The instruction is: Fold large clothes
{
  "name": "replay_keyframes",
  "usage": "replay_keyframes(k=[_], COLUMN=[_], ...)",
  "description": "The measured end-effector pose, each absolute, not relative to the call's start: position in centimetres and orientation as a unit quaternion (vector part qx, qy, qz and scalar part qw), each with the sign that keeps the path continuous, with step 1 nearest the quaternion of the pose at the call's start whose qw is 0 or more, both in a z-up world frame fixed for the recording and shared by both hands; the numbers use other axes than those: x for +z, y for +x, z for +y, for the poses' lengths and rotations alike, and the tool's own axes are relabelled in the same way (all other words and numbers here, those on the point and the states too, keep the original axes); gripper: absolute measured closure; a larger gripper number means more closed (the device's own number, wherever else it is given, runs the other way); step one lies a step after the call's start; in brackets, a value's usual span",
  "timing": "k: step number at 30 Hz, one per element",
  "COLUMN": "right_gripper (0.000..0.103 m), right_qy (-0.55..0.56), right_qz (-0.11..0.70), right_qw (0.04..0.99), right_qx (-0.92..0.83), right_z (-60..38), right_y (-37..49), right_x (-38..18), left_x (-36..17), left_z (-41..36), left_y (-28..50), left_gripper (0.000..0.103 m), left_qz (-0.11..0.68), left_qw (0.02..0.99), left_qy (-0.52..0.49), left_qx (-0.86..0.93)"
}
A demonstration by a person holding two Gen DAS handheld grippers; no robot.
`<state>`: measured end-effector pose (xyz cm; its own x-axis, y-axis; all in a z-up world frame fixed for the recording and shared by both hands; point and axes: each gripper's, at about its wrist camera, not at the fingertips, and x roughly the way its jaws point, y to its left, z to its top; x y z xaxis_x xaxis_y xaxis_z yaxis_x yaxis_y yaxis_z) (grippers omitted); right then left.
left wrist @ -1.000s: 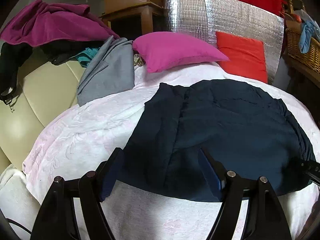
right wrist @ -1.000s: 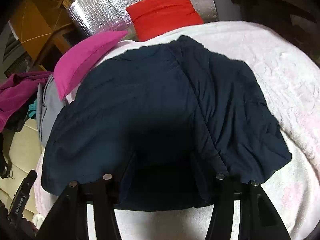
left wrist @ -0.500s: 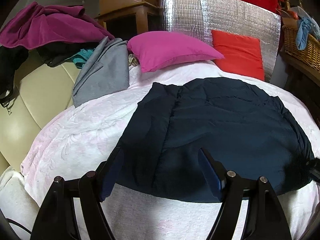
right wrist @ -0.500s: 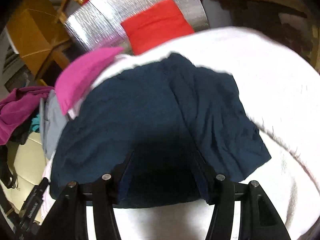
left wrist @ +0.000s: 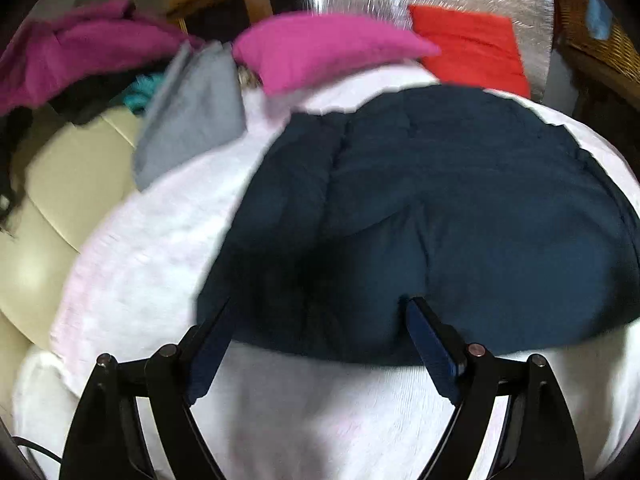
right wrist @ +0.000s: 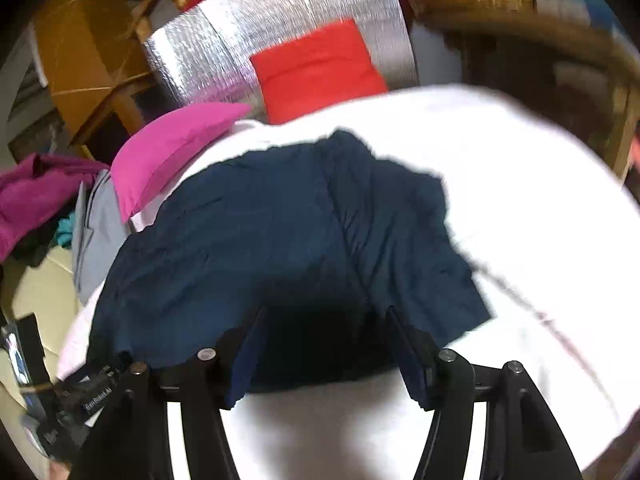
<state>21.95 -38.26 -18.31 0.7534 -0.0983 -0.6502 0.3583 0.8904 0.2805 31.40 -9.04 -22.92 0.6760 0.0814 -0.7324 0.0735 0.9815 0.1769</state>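
On the white blanket (left wrist: 152, 264) lies a dark blue garment (left wrist: 460, 200), folded and flat, near a pink pillow (left wrist: 320, 48) and a red pillow (left wrist: 472, 44). The left gripper (left wrist: 320, 312) is over its near edge, jaws opening wide, pinching nothing. The right gripper (right wrist: 324, 320) is over the near edge too, jaws opening, with cloth between them but not squeezed.

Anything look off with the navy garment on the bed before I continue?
Navy garment lies folded on the white blanket, but its right flap is rumpled with a ragged edge. Nothing spilled or damaged.
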Motion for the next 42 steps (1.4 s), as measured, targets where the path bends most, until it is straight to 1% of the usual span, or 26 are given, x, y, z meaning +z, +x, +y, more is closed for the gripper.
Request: replay_keyframes(k=[1,3,8,10,11,12,19,25,30,42], right_gripper=[0.027,0.020,0.017,0.014,0.013,0.012,0.012,0.012,0.011,0.011], right_qy=[0.184,0.153,0.107,0.102,0.098,0.094,0.073,0.059,0.050,0.056], right_qz=[0.319,0.299,0.277,0.265,0.263,0.262,0.254,0.241,0.232,0.214], right_qw=[0.921,0.933,0.946,0.951,0.952,0.953,0.957,0.960,0.962,0.966], right_qx=[-0.128,-0.131,-0.128,-0.123,-0.124,-0.122,-0.120,-0.129,-0.132,-0.132], right_z=[-37.9,-36.7,-34.6,-33.9,-33.5,-33.1,-30.0,-28.0,-26.5,-25.1], right_y=[20.9,18.6,13.9,11.7,10.8,10.0,3.8,0.2,-1.5,-4.0], right_x=[-17.5,-15.7,-10.7,-8.4,-7.7,-6.9,-2.5,0.0,1.5,3.6], left_x=[-21.7,-19.7,-13.1,-9.6,-8.6,-6.9,-0.9,1.8,3.0,3.8], left_z=[-9.1,-9.3,-9.0,-8.6,-8.5,-8.3,-6.8,-5.3,-4.1,-2.9], left_y=[29.9,27.1,20.6,17.5,16.7,14.9,7.4,3.6,2.1,0.0], left_gripper=[0.017,0.017,0.016,0.012,0.007,0.006,0.002,0.000,0.000,0.000], left_qz=[0.388,0.365,0.307,0.279,0.272,0.255,0.169,0.155,0.150,0.139], left_qw=[0.916,0.924,0.944,0.954,0.956,0.961,0.981,0.985,0.987,0.989], left_qy=[0.105,0.112,0.117,0.109,0.108,0.107,0.092,0.071,0.052,0.042], left_qx=[-0.001,-0.006,-0.007,-0.011,-0.011,-0.008,0.001,-0.017,-0.019,-0.014])
